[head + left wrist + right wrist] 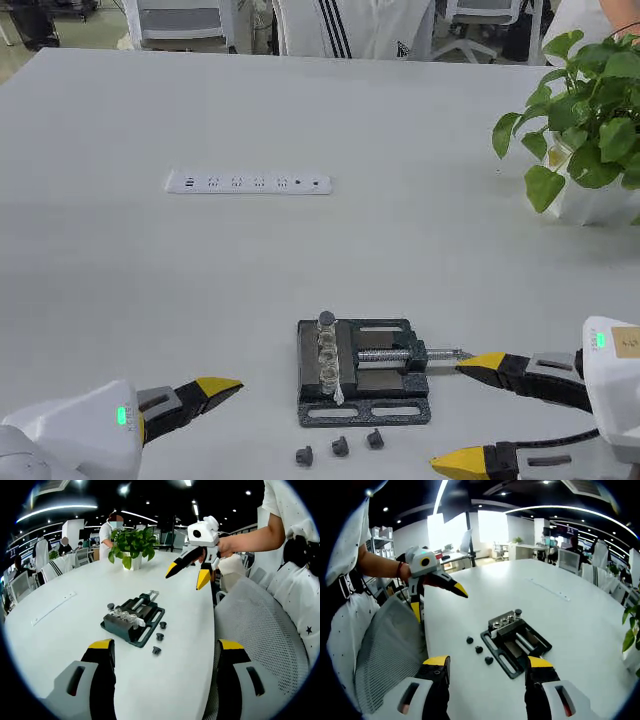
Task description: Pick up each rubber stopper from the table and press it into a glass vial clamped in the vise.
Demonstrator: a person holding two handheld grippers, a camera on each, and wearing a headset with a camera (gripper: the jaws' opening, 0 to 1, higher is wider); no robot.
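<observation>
Right now the vise (365, 372) sits near the front of the grey table (150, 300). It holds a row of glass vials (328, 358). The vial at the far end has a dark stopper (327, 319) in its top. Three more stoppers (340, 446) lie loose on the table at 6 o'clock from the vise, just beside it.

The left gripper (165, 646) hangs at 8 o'clock from the vise. Its jaws are wide apart and hold nothing. The right gripper (452, 413) hangs at 4 o'clock from the vise. Its jaws are wide apart too, with nothing between them. One yellow tip is near the end of the vise screw.

A tan label (625, 341) is on the right gripper, too blurry to read. A white power strip (248, 183) lies at 11 o'clock; its marks are too small to read. A plant (590, 120) stands at 2 o'clock.
</observation>
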